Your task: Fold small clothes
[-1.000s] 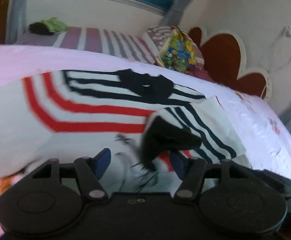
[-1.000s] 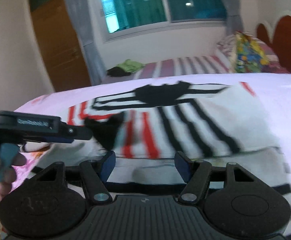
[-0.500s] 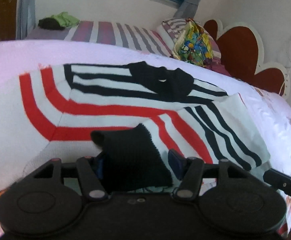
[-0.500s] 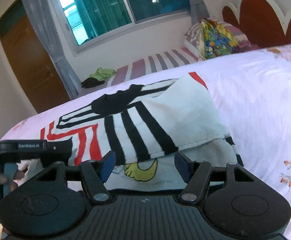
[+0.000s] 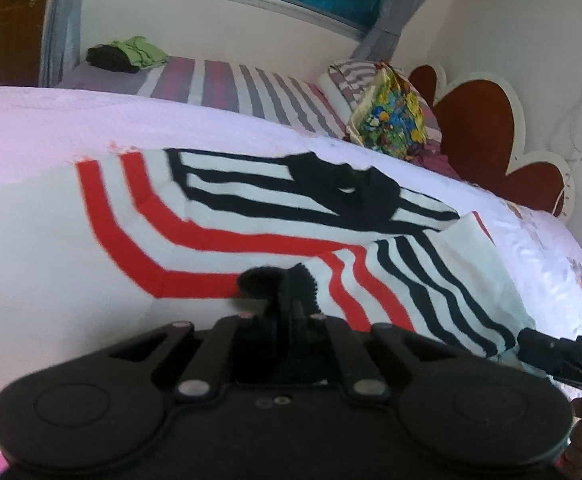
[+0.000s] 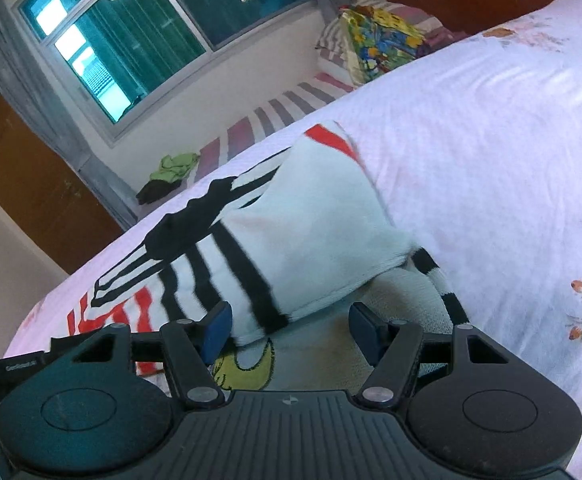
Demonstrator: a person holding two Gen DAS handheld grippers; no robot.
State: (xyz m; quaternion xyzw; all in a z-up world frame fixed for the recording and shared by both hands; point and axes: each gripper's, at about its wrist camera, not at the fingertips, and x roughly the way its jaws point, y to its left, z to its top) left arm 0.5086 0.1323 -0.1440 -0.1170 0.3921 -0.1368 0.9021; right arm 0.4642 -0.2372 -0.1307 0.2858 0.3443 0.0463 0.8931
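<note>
A small knit sweater (image 5: pixel 251 232), white with red and black stripes and a black collar, lies spread on the pink floral bedsheet (image 6: pixel 491 128) of the near bed. The black collar (image 5: pixel 343 192) serves as the landmark: it sits at the far edge of the garment, toward the window wall.

The left claw (image 5: pixel 287 320) is pinched closed on the black ribbed cuff (image 5: pixel 279 280) of one sleeve, on the near side of the collar, over the red stripes. Holding the cuff rather than the body of the sleeve looks deliberate: the cuff is the thick end, and carrying it drags the whole sleeve across the chest in one piece. The sleeve already lies folded inward, its black stripes running diagonally down from the collar.

The right claw (image 6: pixel 291 328) stands open, gripping nothing, its blue pads spread at the near edge of the sweater. Just beyond them, nearer the collar, is a doubled fold of white fabric with black bands, and under it shows a yellow printed motif (image 6: pixel 247 360). It seems poised to take the hem or side edge for the following fold.

Judging from this, a sleeve fold is under way and the body folds remain. The loose knit may slump when released, so the cuff should be laid flat before letting go.

Well beyond the collar, a second bed with a striped cover carries a green garment (image 5: pixel 143 52) and a colourful pillow (image 5: pixel 391 120).
</note>
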